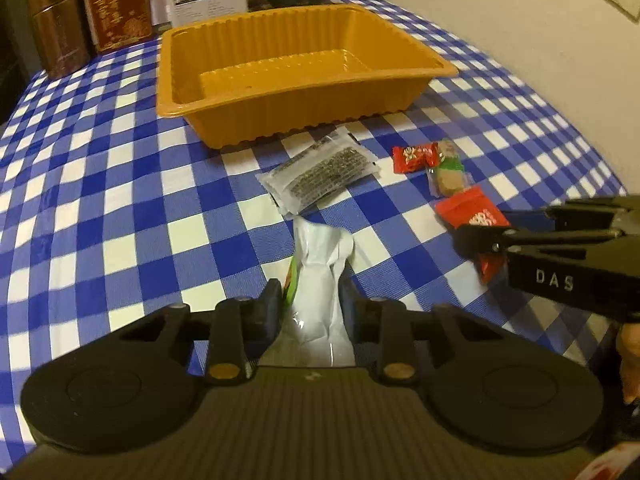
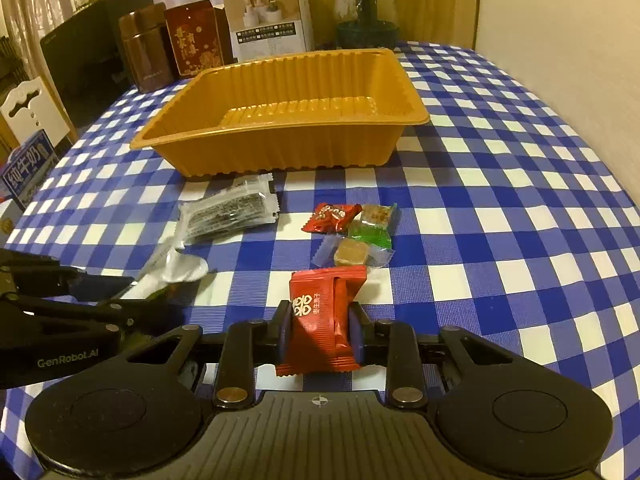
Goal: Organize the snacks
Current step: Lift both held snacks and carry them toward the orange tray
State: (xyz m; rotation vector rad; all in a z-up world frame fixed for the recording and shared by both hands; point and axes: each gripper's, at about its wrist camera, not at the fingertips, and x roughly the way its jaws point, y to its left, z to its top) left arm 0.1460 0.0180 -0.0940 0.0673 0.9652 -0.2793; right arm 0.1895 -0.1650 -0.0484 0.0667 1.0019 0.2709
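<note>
An empty orange plastic tray (image 1: 372, 80) (image 2: 280, 148) stands on the blue-checked table. My left gripper (image 1: 310, 300) is shut on a white snack packet (image 1: 320, 280), which also shows in the right wrist view (image 2: 180, 268). My right gripper (image 2: 322, 320) is shut on a red snack packet (image 2: 320, 320), also seen in the left wrist view (image 1: 472, 212). On the table lie a clear packet of dark seaweed snack (image 1: 320, 172) (image 2: 228, 212), a small red candy (image 1: 414, 156) (image 2: 330, 216), a green-wrapped candy (image 1: 450, 162) (image 2: 374, 224) and a brown candy (image 2: 352, 256).
Brown tins (image 2: 144, 52), a red box (image 2: 196, 40), a white carton (image 2: 272, 16) and a glass jar (image 2: 366, 16) stand behind the tray. A milk carton (image 2: 28, 168) sits at the left edge. A wall runs along the right side.
</note>
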